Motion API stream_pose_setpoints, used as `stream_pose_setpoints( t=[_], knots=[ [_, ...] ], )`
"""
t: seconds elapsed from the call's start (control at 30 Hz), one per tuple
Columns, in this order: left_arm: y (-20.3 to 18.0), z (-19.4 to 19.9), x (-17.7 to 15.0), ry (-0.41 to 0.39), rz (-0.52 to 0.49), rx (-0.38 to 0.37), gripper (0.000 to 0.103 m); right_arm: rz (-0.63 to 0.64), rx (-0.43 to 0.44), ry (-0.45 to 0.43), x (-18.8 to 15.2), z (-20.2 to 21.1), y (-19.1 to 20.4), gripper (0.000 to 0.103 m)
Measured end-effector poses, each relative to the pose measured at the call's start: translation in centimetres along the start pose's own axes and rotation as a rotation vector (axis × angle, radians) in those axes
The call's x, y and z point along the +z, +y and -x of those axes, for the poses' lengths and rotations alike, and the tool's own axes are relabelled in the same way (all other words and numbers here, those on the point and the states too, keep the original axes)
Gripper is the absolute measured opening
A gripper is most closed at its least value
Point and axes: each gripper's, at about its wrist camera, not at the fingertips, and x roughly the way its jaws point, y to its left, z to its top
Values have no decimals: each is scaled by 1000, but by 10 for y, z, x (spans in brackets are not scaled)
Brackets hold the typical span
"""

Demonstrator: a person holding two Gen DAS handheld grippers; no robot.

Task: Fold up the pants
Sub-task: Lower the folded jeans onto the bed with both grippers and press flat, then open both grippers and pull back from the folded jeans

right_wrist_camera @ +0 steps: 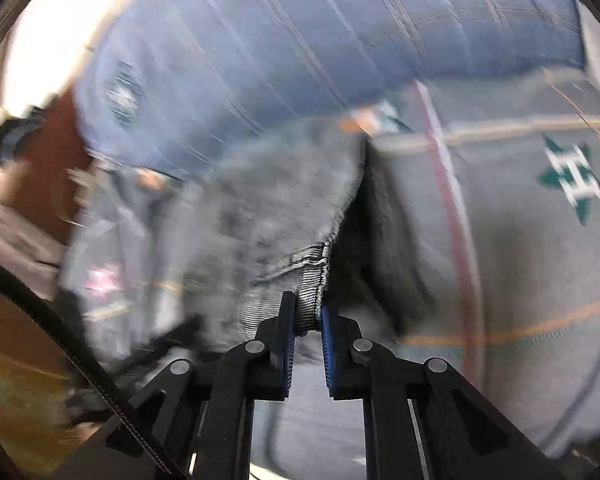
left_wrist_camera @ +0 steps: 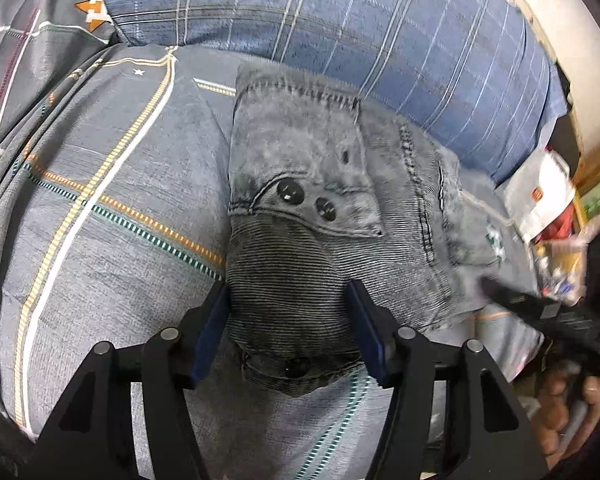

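Grey washed denim pants (left_wrist_camera: 312, 208) lie bunched on the bed, waistband with dark buttons toward me in the left wrist view. My left gripper (left_wrist_camera: 288, 300) has its jaws wide apart on either side of the waistband bulge, touching the cloth without pinching it. The right gripper's black body (left_wrist_camera: 548, 312) shows blurred at the right edge of the pants. In the right wrist view my right gripper (right_wrist_camera: 308, 312) is shut on a seamed edge of the pants (right_wrist_camera: 312, 276) and holds it lifted off the bed; the view is blurred by motion.
The bed has a grey patterned sheet (left_wrist_camera: 112, 208) with striped lines and stars. A blue plaid pillow (left_wrist_camera: 340, 28) lies behind the pants. Cluttered bags and packets (left_wrist_camera: 548, 208) sit at the right. A grey patterned quilt (left_wrist_camera: 24, 60) is bunched at the left.
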Motion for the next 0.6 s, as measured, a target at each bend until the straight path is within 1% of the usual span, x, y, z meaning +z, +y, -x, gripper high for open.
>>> stream_pose_setpoints(
  t=[0.03,0.07,0.13,0.17,0.23,0.3,0.33,0.37,0.4,0.43,0.47,0.53,0.6],
  knots=[
    [-1,-4,-1,12,-8,9,61,-26,-20,59,-2,-24,-7,11],
    [-1,-6,-1,18,-10,14,61,-38,-19,78,-4,-33,-11,11],
    [-2,-5,-3,4,-17,28,61,-18,-25,59,-2,-29,-6,12],
    [-3,-3,-2,-3,-29,35,61,-13,-22,53,-1,-25,-4,16],
    [-3,-1,-2,-2,-28,31,61,-19,-7,53,0,-21,-5,18],
    [1,3,0,6,-3,11,61,-32,36,59,2,-18,-8,26],
    [4,5,2,9,9,-4,61,-51,64,49,4,-12,-12,29],
    [6,7,4,12,17,-17,61,-73,88,27,6,-5,-17,40],
    [8,8,5,17,24,-27,61,-92,103,5,10,0,-23,59],
    [10,9,6,22,34,-39,62,-120,105,-36,11,9,-31,68],
    [14,9,8,25,55,-50,62,-134,95,-64,13,15,-37,75],
    [19,9,9,33,87,-69,62,-161,78,-78,15,16,-45,75],
    [22,9,11,46,110,-103,62,-192,92,-56,15,7,-51,75]
  ],
)
